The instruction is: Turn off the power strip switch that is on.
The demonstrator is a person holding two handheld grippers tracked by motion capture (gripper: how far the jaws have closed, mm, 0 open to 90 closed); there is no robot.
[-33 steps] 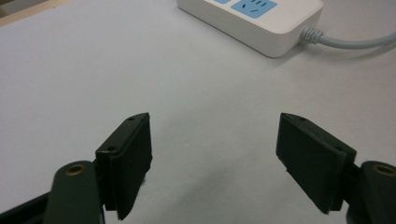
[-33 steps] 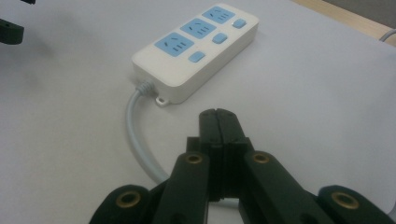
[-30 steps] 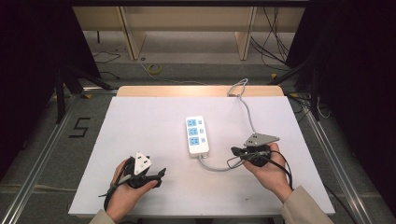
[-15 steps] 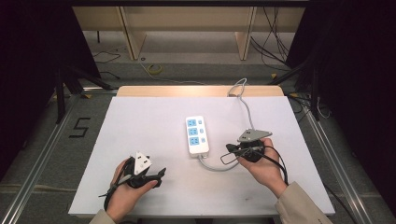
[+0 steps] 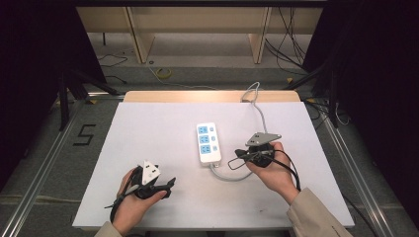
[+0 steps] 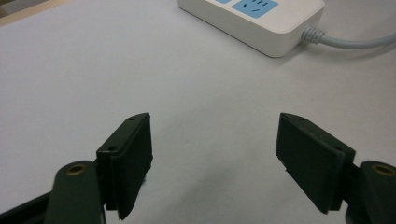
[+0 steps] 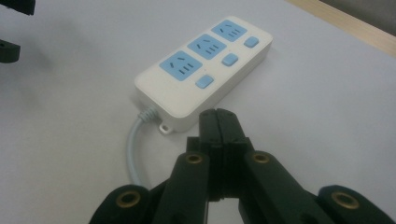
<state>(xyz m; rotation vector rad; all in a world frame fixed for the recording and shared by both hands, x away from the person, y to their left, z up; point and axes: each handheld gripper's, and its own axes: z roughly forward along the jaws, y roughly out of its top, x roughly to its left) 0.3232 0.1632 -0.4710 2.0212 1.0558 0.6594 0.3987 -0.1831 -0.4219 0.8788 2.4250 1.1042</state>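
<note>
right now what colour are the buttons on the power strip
Light blue, on the white power strip; its buttons show best in the right gripper view.

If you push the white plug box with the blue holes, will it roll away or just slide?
The power strip looks flat and boxy, so it would probably slide, not roll or tip. The table looks smooth, so it may slip easily. Its grey cord looks bendy and could tug it sideways.

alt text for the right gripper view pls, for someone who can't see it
The right tongs, jaws pressed together with nothing between them, point at the near end of a white power strip with three blue sockets and three blue switches. It lies flat on a white table, its grey cord curving toward the camera.
</note>
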